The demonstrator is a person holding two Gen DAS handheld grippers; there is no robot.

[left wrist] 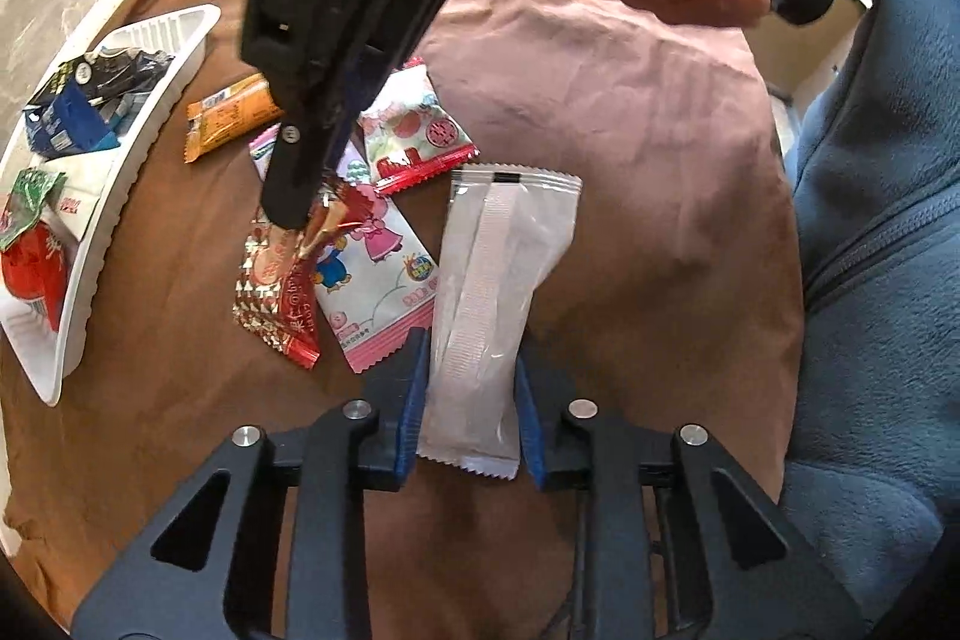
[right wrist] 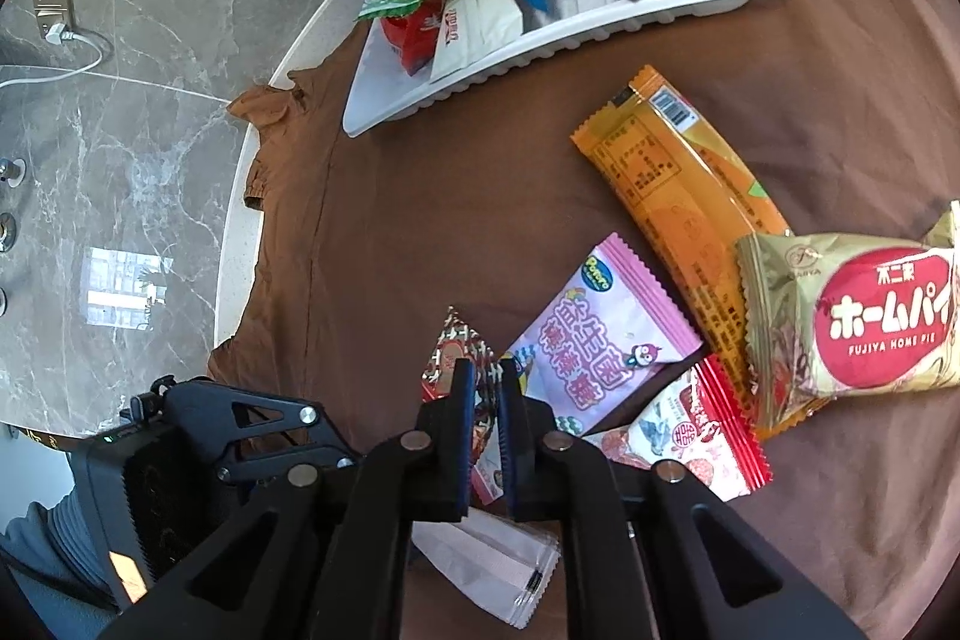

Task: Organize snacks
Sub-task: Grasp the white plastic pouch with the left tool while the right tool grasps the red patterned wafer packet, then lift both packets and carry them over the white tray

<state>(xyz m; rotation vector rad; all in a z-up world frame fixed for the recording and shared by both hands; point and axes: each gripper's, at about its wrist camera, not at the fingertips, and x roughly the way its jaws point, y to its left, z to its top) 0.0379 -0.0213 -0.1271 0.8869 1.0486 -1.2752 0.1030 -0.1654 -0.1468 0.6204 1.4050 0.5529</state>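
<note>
On the brown-clothed worktop (right wrist: 390,220), the white tray (right wrist: 600,34) sits at its edge. Our left gripper (left wrist: 471,388) has its fingers clamped on the white sachet (left wrist: 504,280) mid-cloth; our right gripper (right wrist: 485,424) pinches the red packet (left wrist: 282,292). Both seem light, crinkly, slippery, best held mid-body.

Both grippers are black, angular frames with silver round screws and blue finger pads (left wrist: 414,388). The person wears a blue fleece sleeve (left wrist: 870,280).
</note>
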